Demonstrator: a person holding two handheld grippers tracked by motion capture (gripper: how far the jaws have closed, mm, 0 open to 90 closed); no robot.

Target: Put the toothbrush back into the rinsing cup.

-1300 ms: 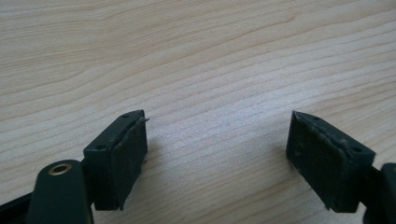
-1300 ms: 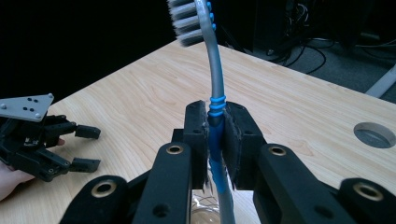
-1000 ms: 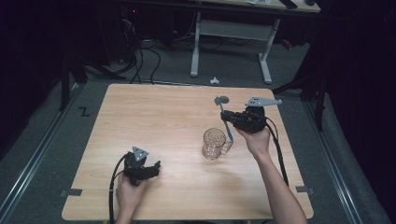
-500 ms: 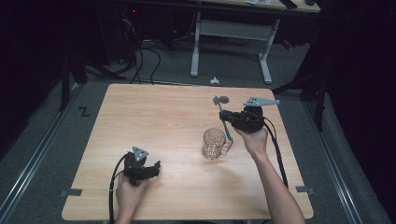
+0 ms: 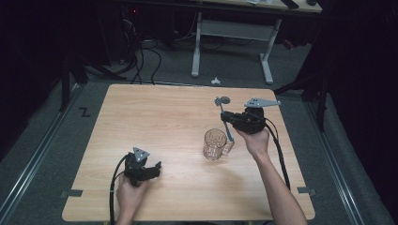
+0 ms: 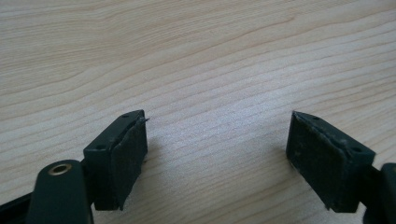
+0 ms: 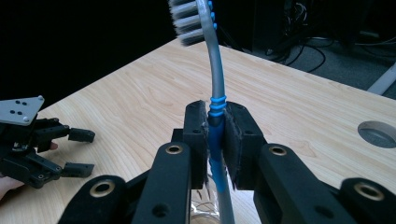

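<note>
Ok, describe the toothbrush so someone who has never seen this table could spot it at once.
On the light wooden table, look to its right half, where a clear glass mug stands. Just above the mug, the right gripper is shut on the toothbrush. It is the one slim thing there: a grey and blue handle, bristled head up, lower end dipping toward the mug.

Left gripper [image 5: 157, 168] rests low on the table near the front edge, its 2 jaws wide apart. Right gripper [image 5: 226, 118] is raised, jaws clamped together, forearm stretched forward.
</note>
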